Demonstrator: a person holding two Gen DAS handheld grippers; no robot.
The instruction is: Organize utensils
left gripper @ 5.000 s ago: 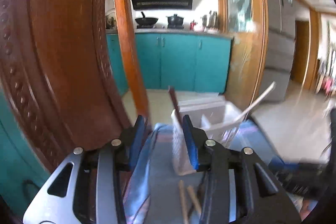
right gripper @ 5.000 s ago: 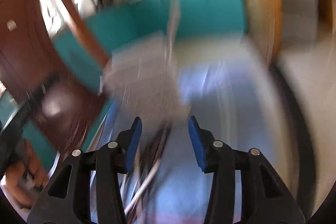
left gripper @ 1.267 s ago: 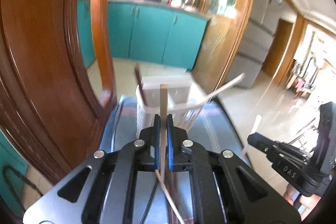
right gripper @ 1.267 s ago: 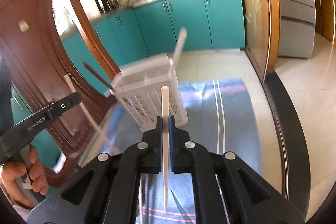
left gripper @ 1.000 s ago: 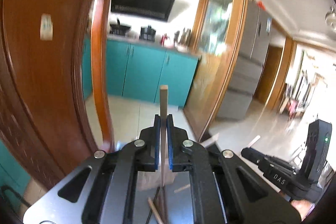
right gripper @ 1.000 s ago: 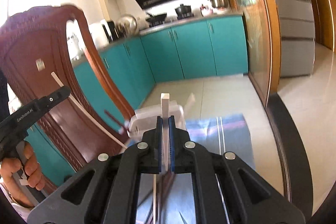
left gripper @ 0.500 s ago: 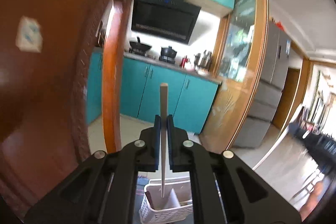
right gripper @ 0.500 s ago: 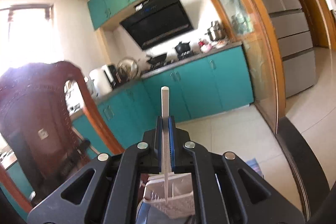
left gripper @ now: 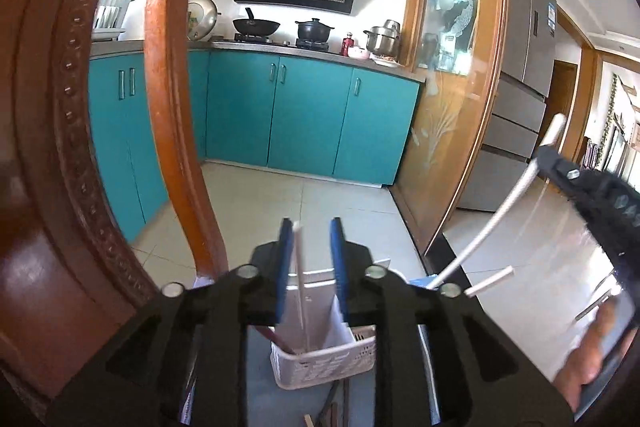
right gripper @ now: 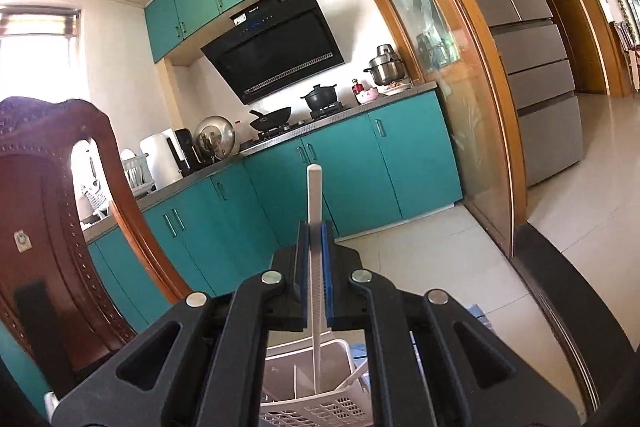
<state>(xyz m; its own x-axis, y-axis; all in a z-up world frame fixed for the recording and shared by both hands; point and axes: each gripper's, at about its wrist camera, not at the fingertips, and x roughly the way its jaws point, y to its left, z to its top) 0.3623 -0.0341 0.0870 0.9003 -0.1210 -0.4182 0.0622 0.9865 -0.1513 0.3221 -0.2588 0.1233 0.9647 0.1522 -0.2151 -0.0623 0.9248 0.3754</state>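
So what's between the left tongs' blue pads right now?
A pale chopstick, standing loose between the parted pads above the white basket, in the left wrist view.

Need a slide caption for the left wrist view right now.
Left gripper, just opened, releasing a chopstick into the white basket; right gripper holds a white chopstick nearby.
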